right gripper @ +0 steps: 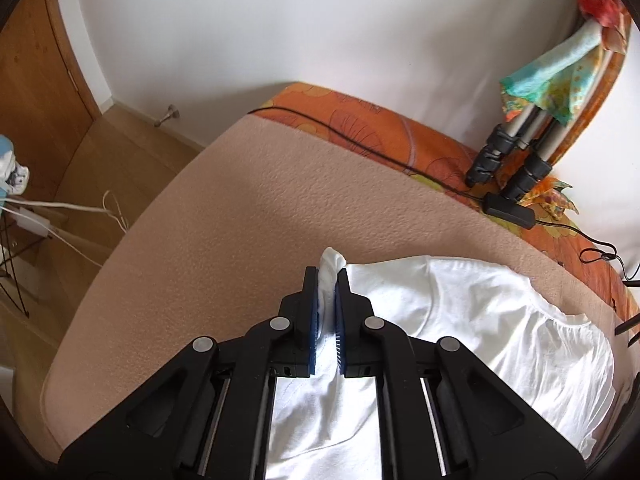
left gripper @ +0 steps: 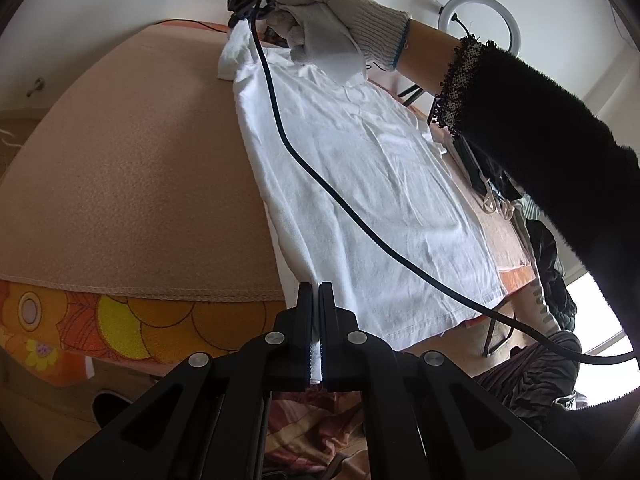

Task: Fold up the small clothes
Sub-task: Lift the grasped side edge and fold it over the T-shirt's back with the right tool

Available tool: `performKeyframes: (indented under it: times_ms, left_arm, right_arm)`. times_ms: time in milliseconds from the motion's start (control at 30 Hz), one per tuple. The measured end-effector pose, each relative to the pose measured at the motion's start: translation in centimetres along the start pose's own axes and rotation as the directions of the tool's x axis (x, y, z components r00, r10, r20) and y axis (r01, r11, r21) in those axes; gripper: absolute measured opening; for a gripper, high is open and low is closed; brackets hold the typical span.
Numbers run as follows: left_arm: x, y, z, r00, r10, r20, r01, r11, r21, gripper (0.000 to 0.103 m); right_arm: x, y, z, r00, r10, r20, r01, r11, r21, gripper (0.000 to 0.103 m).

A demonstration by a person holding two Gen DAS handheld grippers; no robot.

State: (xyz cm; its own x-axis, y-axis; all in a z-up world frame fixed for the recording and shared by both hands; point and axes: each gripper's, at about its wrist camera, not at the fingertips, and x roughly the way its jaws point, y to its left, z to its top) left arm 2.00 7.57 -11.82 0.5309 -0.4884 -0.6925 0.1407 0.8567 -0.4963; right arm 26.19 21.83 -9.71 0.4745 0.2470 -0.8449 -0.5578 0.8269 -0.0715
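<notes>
White T-shirt [left gripper: 360,184] lying limp, light on beige blanket [left gripper: 132,184]; left tool [left gripper: 316,300] pinching hem corner, right tool [right gripper: 329,280] gripping bunched sleeve edge.

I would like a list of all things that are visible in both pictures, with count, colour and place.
T-shirt: one, white, spread on the blanket, pinched at two edges.
Blanket: one, beige, over the bed.
Bed sheet: one, orange with flowers, under the blanket.
Tripod: one, black and silver legs, on the bed by the wall.
Ring light: one, white, against the wall.
Cable: one, dark, hanging over the T-shirt.
Door stopper: one, metal, on the wooden floor.
Left gripper: black, shut on the T-shirt's near edge.
Right gripper: black with blue pads, shut on bunched T-shirt fabric.
Gloved hand: one, white glove, holding the right gripper.
</notes>
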Motion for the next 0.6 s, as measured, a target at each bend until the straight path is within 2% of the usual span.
performKeyframes:
  times_ms: [300, 433, 600]
  left_arm:
    - [1.0, -5.2, 0.9, 0.998, -0.062, 0.007, 0.061, 0.989, 0.136, 0.001]
    - [2.8, -7.8, 0.9, 0.996, -0.081, -0.029, 0.085, 0.976, 0.199, 0.001]
    - [5.7, -9.9, 0.5, 0.991, -0.089, -0.105, 0.112, 0.964, 0.240, 0.001]
  right_arm:
    - [-5.4, -6.1, -0.8, 0.995, -0.016, 0.095, 0.008, 0.997, 0.078, 0.007]
    - [-6.9, -9.4, -2.3, 0.992, -0.045, 0.117, 0.030, 0.992, 0.125, 0.007]
    - [-6.7, -13.9, -4.6, 0.993, -0.079, 0.086, 0.063, 0.983, 0.175, 0.007]
